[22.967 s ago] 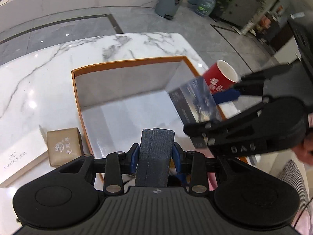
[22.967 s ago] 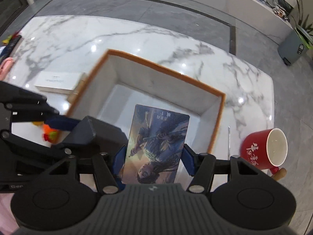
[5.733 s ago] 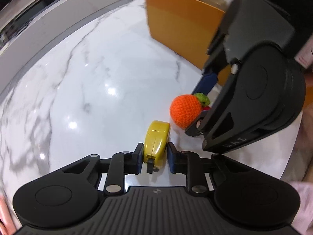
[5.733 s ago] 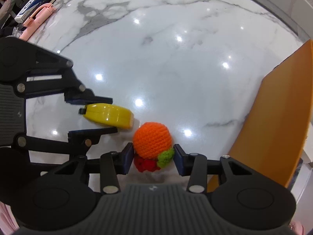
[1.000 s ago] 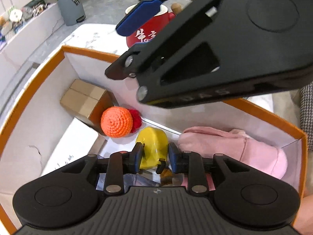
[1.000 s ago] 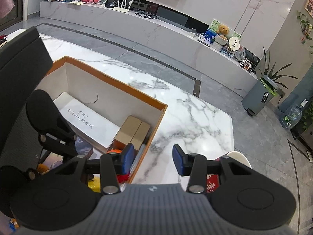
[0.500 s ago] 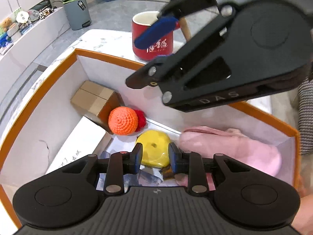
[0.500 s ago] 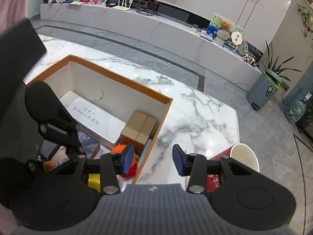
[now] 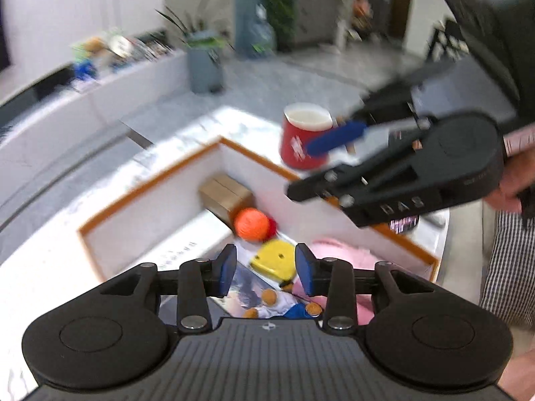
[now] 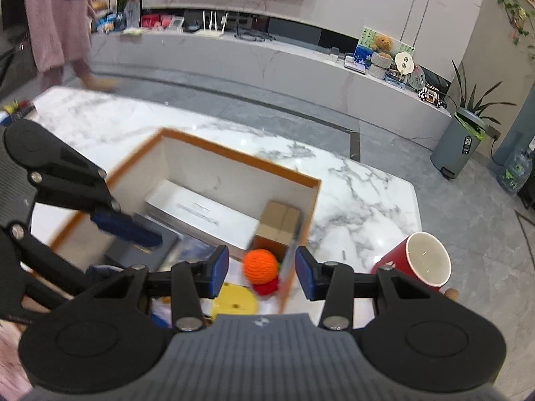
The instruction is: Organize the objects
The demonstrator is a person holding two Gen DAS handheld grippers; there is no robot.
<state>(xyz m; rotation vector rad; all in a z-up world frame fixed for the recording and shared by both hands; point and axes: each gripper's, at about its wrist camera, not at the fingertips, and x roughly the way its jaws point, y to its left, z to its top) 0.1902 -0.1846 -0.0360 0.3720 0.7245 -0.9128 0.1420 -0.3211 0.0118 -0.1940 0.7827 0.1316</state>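
Two grippers above the orange-rimmed box (image 10: pixel 311 180), neither holding anything: left gripper (image 9: pixel 265 269) with jaws opening and only air between the pads, right gripper (image 10: pixel 262 272) standing apart and empty. Down on the box floor, the yellow tape measure (image 9: pixel 275 260), beside the crocheted orange ball (image 9: pixel 251 224), the brown carton (image 9: pixel 224 194), the white flat box (image 10: pixel 204 214) and a pink soft item (image 9: pixel 337 257). Still outside on the marble table (image 10: pixel 361 193): the red mug (image 10: pixel 421 260), probably rigid, glazed, slippery and breakable; best pinched across the rim wall or at the handle, not around the body. A second ago, tape measure clamped in the left jaws low in the box; now released, left gripper lifted clear.
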